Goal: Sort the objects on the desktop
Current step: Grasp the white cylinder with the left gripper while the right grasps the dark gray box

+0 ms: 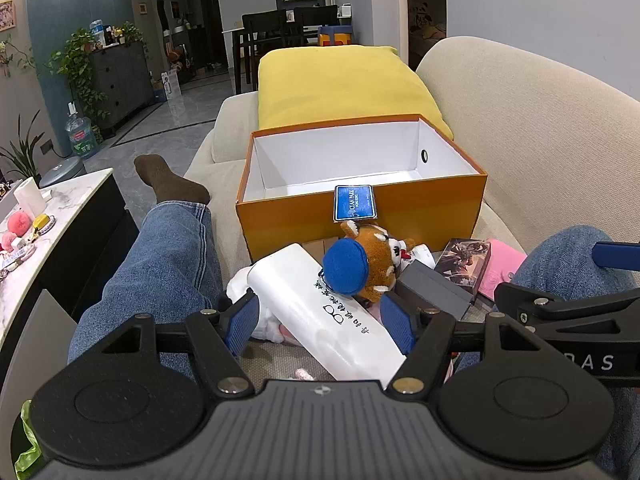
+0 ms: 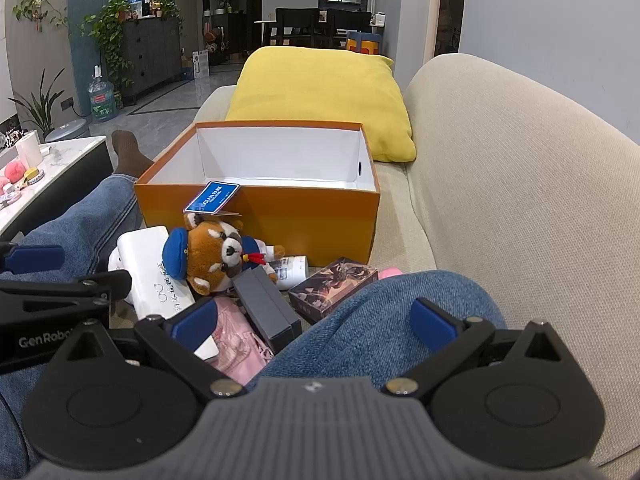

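An open orange box (image 1: 420, 212) (image 2: 312, 220) with a white inside stands on the beige sofa. In front of it lies a pile: a white glasses case (image 1: 320, 320) (image 2: 152, 276), a brown plush raccoon with a blue hat (image 1: 372, 264) (image 2: 216, 252), a grey box (image 1: 436, 288) (image 2: 268, 304), a picture card box (image 1: 464, 260) (image 2: 332, 284) and a pink item (image 1: 504, 268) (image 2: 236, 340). My left gripper (image 1: 320, 320) is open, its pads on either side of the white case. My right gripper (image 2: 314, 324) is open and empty above a jeans leg.
A yellow cushion (image 1: 340, 84) (image 2: 320, 92) lies behind the box. The person's legs in jeans (image 1: 160, 264) (image 2: 380, 320) flank the pile. A marble table (image 1: 60, 216) with small items stands at the left. The sofa back (image 2: 520, 200) rises at the right.
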The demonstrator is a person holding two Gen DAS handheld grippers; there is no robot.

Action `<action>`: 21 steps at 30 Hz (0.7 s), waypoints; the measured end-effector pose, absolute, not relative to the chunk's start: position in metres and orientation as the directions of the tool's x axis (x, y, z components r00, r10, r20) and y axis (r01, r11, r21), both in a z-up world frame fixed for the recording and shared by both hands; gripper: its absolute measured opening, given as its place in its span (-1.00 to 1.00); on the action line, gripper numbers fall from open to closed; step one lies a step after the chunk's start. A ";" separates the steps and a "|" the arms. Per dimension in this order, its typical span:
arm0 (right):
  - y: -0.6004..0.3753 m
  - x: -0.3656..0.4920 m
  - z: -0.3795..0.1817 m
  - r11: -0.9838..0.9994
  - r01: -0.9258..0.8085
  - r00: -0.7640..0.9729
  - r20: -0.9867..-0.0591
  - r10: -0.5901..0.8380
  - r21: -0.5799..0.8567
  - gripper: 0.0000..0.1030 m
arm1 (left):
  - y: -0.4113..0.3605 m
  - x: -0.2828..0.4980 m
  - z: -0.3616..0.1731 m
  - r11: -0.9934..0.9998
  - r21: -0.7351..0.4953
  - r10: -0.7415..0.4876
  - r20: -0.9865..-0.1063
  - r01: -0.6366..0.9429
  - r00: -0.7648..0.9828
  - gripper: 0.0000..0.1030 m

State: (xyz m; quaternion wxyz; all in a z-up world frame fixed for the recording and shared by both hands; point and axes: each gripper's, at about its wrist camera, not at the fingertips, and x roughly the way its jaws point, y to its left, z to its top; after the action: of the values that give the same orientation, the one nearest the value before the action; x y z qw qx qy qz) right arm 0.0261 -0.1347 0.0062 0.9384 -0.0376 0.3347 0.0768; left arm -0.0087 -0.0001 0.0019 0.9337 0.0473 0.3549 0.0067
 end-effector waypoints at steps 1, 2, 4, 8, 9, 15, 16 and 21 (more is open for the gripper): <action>-0.135 0.026 0.006 0.985 -0.169 0.764 -0.634 0.119 -0.019 0.98 | 0.000 -0.009 0.002 0.995 0.093 0.046 -0.662 0.021 0.748 0.53; -0.135 0.026 0.006 0.985 -0.170 0.765 -0.633 0.119 -0.020 0.98 | 0.000 -0.009 0.002 0.995 0.093 0.047 -0.662 0.020 0.748 0.53; -0.134 0.026 0.006 0.985 -0.170 0.764 -0.634 0.118 -0.022 0.98 | 0.000 -0.008 0.001 0.996 0.092 0.046 -0.663 0.020 0.747 0.53; -0.134 0.028 0.005 0.985 -0.173 0.763 -0.635 0.117 -0.026 0.98 | 0.000 -0.008 0.001 0.996 0.092 0.045 -0.663 0.021 0.747 0.53; -0.134 0.028 0.005 0.985 -0.173 0.764 -0.635 0.117 -0.026 0.98 | 0.000 -0.008 0.001 0.996 0.092 0.045 -0.664 0.021 0.747 0.53; -0.133 0.030 0.005 0.983 -0.179 0.766 -0.632 0.116 -0.035 0.98 | 0.003 -0.008 0.000 0.996 0.086 0.044 -0.668 0.018 0.743 0.53; -0.132 0.030 0.004 0.983 -0.180 0.767 -0.632 0.116 -0.038 0.98 | 0.004 -0.008 0.000 0.996 0.086 0.045 -0.669 0.017 0.742 0.53; -0.127 0.031 0.003 0.979 -0.195 0.774 -0.622 0.119 -0.054 0.98 | 0.010 -0.006 -0.001 0.997 0.076 0.038 -0.675 0.018 0.737 0.53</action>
State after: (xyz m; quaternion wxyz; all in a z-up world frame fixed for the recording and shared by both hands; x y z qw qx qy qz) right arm 0.0313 -0.1269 0.0028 0.9399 -0.0579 0.3259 0.0835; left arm -0.0063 0.0103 -0.0012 0.9310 0.0388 0.3628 0.0054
